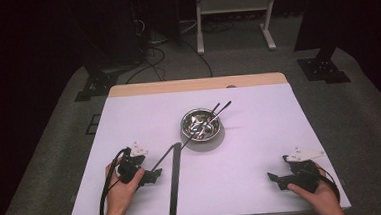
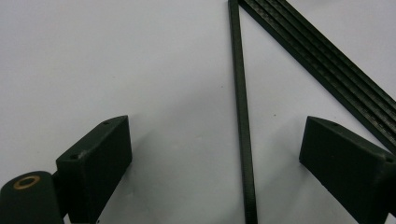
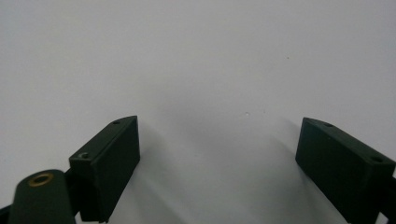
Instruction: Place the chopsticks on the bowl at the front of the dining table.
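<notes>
White table [image 1: 241, 149] under my left gripper [image 2: 215, 154], jaws wide astride one thin black rod [image 2: 243, 116]; right gripper [image 3: 217, 149] wide, empty; high view adds steel bowl [image 1: 200, 125] holding utensils [image 1: 214, 114].

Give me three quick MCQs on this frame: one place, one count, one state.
1. Where does the metal bowl sit?
A. near the table's middle
B. at the near left corner
C. on the floor

2. How many dark handles stick out over the bowl's far right rim?
A. none
B. two
C. five

3. How stand the jaws of the left claw?
A. shut on the bowl
B. shut on nothing
C. open, either side of a thin black rod

Key: 1 A, the high view shows it central on the white table; 2 B, two handles cross the rim; 3 C, the left gripper view shows the gap.
</notes>
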Demonstrator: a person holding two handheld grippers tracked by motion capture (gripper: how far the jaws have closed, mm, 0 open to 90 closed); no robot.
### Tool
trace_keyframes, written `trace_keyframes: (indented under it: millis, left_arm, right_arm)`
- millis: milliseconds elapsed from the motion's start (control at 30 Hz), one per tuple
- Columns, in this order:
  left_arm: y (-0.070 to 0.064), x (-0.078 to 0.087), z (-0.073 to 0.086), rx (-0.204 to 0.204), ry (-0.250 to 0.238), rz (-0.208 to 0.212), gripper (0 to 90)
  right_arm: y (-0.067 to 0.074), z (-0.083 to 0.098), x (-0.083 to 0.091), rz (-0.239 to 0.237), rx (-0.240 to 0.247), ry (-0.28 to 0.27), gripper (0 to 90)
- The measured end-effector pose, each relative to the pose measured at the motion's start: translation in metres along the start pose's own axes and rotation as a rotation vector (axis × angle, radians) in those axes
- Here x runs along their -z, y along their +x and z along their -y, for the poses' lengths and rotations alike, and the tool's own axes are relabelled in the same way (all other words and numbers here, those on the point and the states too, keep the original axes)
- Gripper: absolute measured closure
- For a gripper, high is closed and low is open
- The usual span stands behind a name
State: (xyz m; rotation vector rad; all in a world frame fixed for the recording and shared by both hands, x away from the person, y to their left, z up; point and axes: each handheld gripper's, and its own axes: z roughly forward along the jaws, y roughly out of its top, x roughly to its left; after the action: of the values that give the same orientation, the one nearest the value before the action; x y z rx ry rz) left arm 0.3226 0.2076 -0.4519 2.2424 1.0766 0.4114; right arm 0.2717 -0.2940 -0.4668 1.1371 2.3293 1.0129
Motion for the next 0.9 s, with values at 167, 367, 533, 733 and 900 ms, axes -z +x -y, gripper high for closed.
trace_keyframes:
  millis: [167, 367, 533, 733, 900]
  left_arm:
    - [-0.0002, -0.0008, -0.0005, -0.002, 0.003, 0.007, 8.0]
    - [-0.0046, -0.0027, -0.0015, -0.019, 0.012, 0.011, 3.0]
    - [-0.0065, 0.0002, -0.0021, -0.028, -0.004, 0.021, 14.2]
    - [-0.0083, 0.0020, -0.0022, -0.032, -0.015, 0.031, 26.7]
    - [-0.0083, 0.0030, -0.0030, -0.030, -0.029, 0.031, 37.5]
  right_arm:
    - [0.0000, 0.0000, 0.0000, 0.000, 0.000, 0.000, 12.0]
    - [0.0001, 0.0000, 0.0000, 0.000, 0.001, -0.001, 12.0]
    - [0.0000, 0.0000, 0.0000, 0.000, 0.001, 0.000, 12.0]
    - [0.0001, 0.0001, 0.0000, 0.001, 0.000, 0.000, 12.0]
    - [0.0001, 0.0000, 0.0000, 0.000, 0.001, 0.000, 12.0]
